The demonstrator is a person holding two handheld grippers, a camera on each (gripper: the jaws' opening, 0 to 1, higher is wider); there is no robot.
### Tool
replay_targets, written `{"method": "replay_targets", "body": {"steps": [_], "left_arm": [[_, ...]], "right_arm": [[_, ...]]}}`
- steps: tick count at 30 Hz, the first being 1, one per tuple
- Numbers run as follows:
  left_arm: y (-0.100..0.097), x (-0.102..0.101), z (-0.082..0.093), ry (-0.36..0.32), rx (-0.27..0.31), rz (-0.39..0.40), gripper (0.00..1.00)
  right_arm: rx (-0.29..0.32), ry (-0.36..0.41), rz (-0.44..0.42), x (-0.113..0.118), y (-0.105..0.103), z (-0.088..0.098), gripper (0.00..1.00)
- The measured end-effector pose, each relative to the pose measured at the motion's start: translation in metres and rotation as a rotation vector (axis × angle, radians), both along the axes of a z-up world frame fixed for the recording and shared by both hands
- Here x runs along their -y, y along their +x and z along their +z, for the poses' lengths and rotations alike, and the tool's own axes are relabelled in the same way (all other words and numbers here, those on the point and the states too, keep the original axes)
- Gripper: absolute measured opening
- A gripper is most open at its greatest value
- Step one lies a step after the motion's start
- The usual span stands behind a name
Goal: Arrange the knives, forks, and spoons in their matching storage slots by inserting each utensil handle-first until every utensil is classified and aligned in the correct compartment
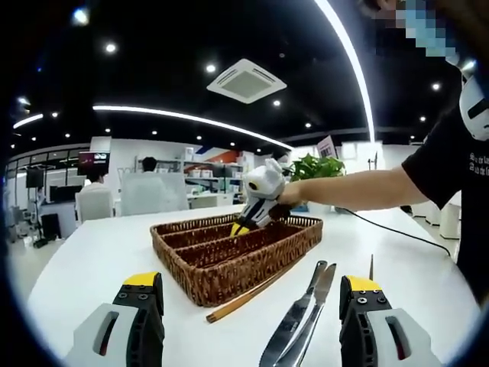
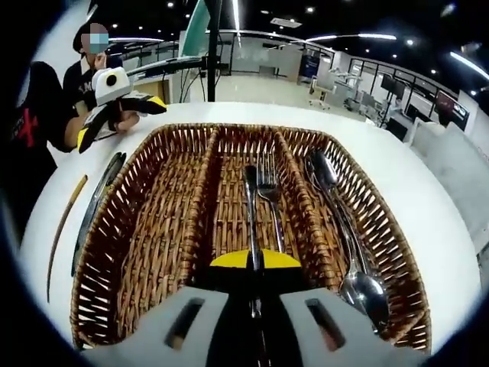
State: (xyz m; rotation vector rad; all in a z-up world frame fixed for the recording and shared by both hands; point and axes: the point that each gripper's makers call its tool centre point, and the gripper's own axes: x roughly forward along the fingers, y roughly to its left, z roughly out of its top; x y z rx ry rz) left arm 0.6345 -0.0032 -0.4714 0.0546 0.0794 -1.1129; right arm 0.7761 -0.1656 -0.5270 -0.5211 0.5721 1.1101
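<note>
Right gripper [image 2: 252, 264] fingers pinching a fork [image 2: 250, 222] handle-first in the middle slot of the basket [image 2: 137, 229], just ahead of the fingertips beside another fork [image 2: 269, 195]; left gripper [image 1: 252, 306] fingers spread, knives [image 1: 302, 317] between them on the worktop [image 1: 92, 260]; next, likely release and fetch a knife.

Ahead of the left gripper [image 1: 252, 306], between its parted jaws, two knives [image 1: 302, 317] lie on the white table [image 1: 92, 252], with a wooden-handled utensil [image 1: 248, 294] just beside them; bare tabletop lies off to its left. Beyond stands the wicker tray [image 1: 221, 267], with the right gripper [image 1: 243, 227] occupying its far end. Under the right gripper [image 2: 254, 264], the middle compartment holds forks [image 2: 260, 202]. The compartment to its right holds spoons [image 2: 344, 229]; the one to its left is open
</note>
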Motion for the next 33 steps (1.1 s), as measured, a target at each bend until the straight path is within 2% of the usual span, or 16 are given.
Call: {"method": "replay_targets", "body": {"steps": [5,8,11,13,14,15,18,20,21,25,26,27,29,33], "left_arm": [[0.0,0.001,-0.001,0.003,-0.002,0.0,1.0],[0.0,0.001,-0.002,0.005,-0.002,0.001,1.0],[0.001,0.0,-0.002,0.005,-0.004,0.003,1.0],[0.001,-0.001,-0.001,0.002,-0.004,0.005,1.0],[0.0,-0.001,0.0,-0.003,-0.004,0.004,1.0],[0.0,-0.001,0.002,-0.011,-0.004,0.003,1.0],[0.0,-0.001,0.002,-0.013,-0.003,0.002,1.0],[-0.001,-0.001,0.001,-0.009,-0.003,0.001,1.0],[-0.002,-0.001,0.001,-0.009,-0.002,0.001,1.0],[-0.002,-0.002,0.001,-0.014,-0.001,0.004,1.0],[-0.002,-0.002,0.001,-0.013,-0.001,0.004,1.0],[-0.002,-0.002,0.001,-0.012,0.0,0.005,1.0],[-0.003,-0.002,0.0,-0.012,-0.001,0.004,1.0],[-0.005,-0.001,-0.001,-0.006,0.001,0.0,1.0]], "right_arm": [[-0.003,-0.02,0.002,-0.001,0.0,-0.001,0.01],[-0.008,0.004,-0.013,0.001,0.001,0.0,0.02],[0.043,0.037,0.005,-0.001,0.001,0.005,0.05],[0.082,0.044,-0.026,0.003,0.005,0.012,0.18],[0.087,0.053,-0.037,0.003,0.007,0.015,0.2],[0.067,0.082,-0.033,0.001,0.003,0.02,0.23],[0.074,0.092,-0.045,0.004,0.003,0.031,0.28],[0.068,0.17,-0.068,0.0,0.001,0.045,0.35],[0.074,0.19,-0.091,0.001,0.002,0.051,0.41],[0.072,0.312,-0.171,0.0,0.004,0.073,0.95],[0.082,0.335,-0.187,-0.001,0.003,0.077,1.0],[0.083,0.315,-0.197,0.005,0.0,0.076,0.99],[0.084,0.324,-0.216,0.011,0.004,0.078,1.0],[0.122,0.305,-0.26,0.02,0.0,0.075,1.0]]}}
